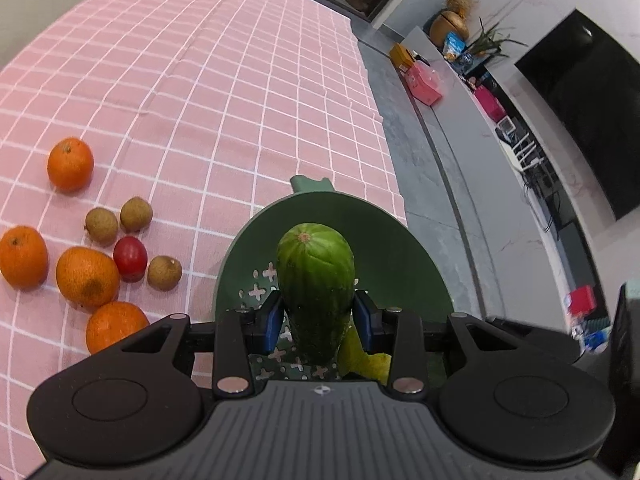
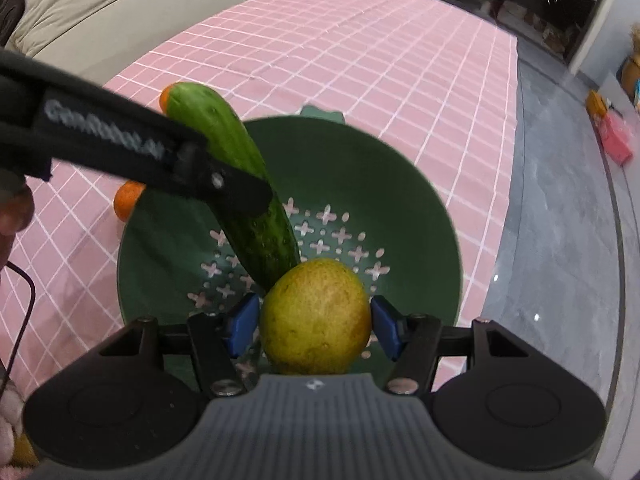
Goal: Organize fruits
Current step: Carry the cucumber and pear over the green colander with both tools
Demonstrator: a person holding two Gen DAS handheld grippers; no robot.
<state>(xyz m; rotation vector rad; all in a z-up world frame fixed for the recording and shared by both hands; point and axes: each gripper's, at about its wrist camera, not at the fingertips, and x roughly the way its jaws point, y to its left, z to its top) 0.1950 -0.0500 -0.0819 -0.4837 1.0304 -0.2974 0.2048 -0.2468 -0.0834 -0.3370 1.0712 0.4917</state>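
Under both grippers sits the green colander (image 2: 400, 184), with no fruit lying loose in it that I can see. Left gripper (image 1: 316, 316) is clamped on the cucumber (image 1: 316, 272), right gripper (image 2: 316, 322) hugs the yellow-green pear (image 2: 316, 316), both poised over the bowl. Off to the left gripper's left, oranges (image 1: 70, 164), longans (image 1: 136, 214) and one red fruit (image 1: 130, 258) still wait on the pink cloth (image 1: 240, 80) — barely begun, I'd say.
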